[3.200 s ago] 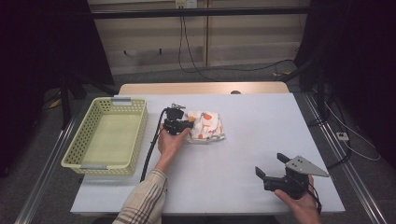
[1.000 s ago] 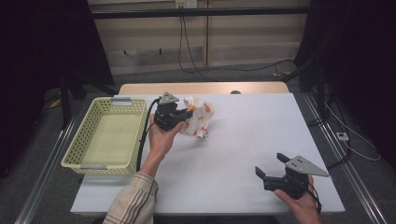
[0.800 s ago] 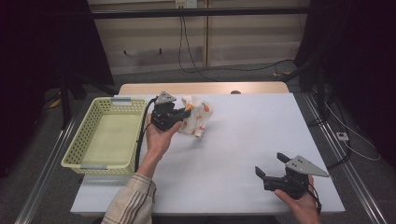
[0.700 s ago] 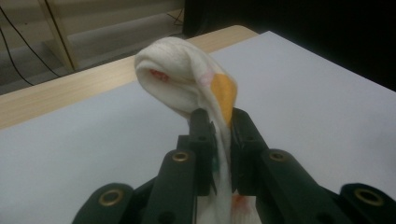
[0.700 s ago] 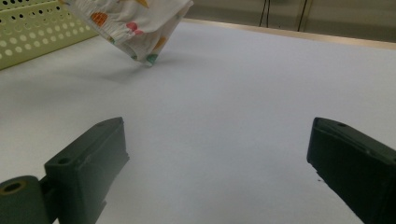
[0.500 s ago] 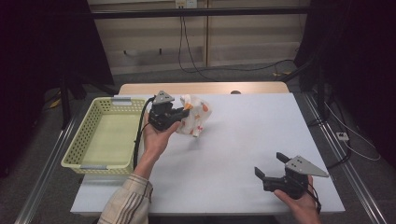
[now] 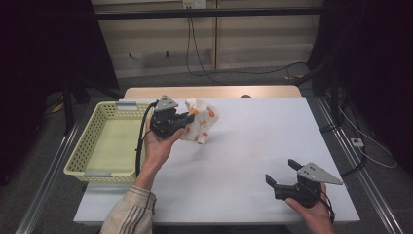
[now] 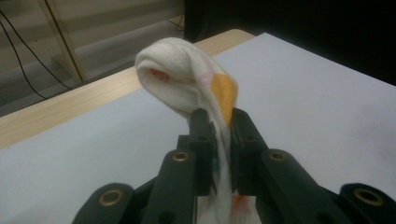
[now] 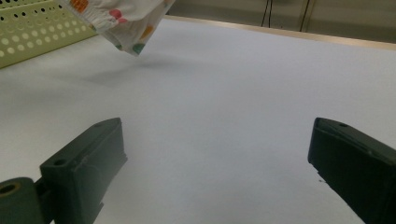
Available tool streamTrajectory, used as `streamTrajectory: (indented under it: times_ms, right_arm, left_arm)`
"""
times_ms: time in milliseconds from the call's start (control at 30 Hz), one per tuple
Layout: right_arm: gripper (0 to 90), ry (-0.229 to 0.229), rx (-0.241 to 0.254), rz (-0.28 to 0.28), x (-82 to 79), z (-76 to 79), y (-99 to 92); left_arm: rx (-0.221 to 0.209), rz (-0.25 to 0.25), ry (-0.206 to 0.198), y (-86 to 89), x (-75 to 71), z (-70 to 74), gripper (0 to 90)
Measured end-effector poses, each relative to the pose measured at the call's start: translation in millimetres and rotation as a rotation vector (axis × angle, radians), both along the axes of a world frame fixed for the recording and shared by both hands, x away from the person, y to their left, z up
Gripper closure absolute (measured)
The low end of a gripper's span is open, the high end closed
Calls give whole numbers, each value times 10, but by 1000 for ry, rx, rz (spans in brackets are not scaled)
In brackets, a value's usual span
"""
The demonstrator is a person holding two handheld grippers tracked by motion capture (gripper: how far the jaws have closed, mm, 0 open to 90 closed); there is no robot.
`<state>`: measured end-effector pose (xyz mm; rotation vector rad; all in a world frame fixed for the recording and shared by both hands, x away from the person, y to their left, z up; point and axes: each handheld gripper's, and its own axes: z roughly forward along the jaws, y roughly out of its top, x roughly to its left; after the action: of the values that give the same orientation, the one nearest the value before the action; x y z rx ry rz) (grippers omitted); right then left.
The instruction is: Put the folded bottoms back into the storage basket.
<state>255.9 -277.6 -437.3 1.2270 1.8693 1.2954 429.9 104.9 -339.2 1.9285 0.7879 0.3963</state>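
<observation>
The left hand-held gripper (image 7: 187, 118) pinches a white spotted cloth (image 7: 200, 122) above the bench (image 7: 243, 146), just beside the yellow basket (image 7: 104, 146). The right hand-held gripper (image 7: 282, 175) rests near the bench's front edge, jaws wide and empty.

Bare white table (image 7: 253, 146) between both tongs; yellow basket (image 7: 104, 146) walling the left edge

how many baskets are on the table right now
1. The pale green basket sits at the left edge of the table, next to the left gripper, which holds a spotted white cloth just off the table surface. Nothing in view could hide another.
</observation>
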Motion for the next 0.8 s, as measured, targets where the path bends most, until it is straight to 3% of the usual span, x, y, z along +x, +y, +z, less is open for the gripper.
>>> streamTrajectory:
  times_ms: [133,267,300,533,800]
  right_arm:
    - [41,0,0,-1,-4,2,-1]
    - [42,1,-5,0,0,-1,-3]
    - [42,2,-4,1,2,-4,-4]
    - [42,0,-2,-2,-3,-1,-6]
    - [41,1,-3,-7,0,-3,-8]
  left_arm:
    - [5,-1,-3,39,-21,24,817]
    - [-24,0,-24,84,-75,59,817]
    - [-2,2,-35,77,-93,92,817]
    - [-19,9,-50,109,-130,147,817]
    - [16,15,-63,130,-165,167,817]
